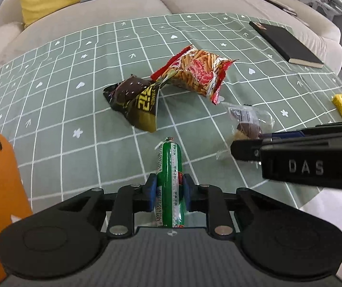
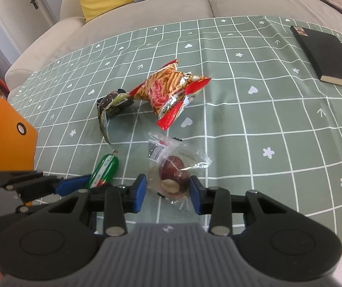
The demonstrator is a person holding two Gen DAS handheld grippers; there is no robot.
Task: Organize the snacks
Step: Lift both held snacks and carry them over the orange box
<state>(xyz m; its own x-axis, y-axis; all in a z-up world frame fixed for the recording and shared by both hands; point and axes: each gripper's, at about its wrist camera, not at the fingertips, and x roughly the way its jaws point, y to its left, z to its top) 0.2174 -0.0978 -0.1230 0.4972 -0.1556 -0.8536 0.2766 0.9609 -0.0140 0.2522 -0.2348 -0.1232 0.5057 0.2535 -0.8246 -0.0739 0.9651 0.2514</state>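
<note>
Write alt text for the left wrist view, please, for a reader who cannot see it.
The left gripper clamps a green sausage stick over a green checked tablecloth. Beyond it lie a dark snack bag and a red bag of stick snacks. The right gripper is at a clear-wrapped snack on the right.

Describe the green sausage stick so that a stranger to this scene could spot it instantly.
On the green checked tablecloth, look nearest the camera, between the left tool's blue pads. The green sausage stick lies there: the only slim tube, unlike the crumpled bags beyond.
</note>
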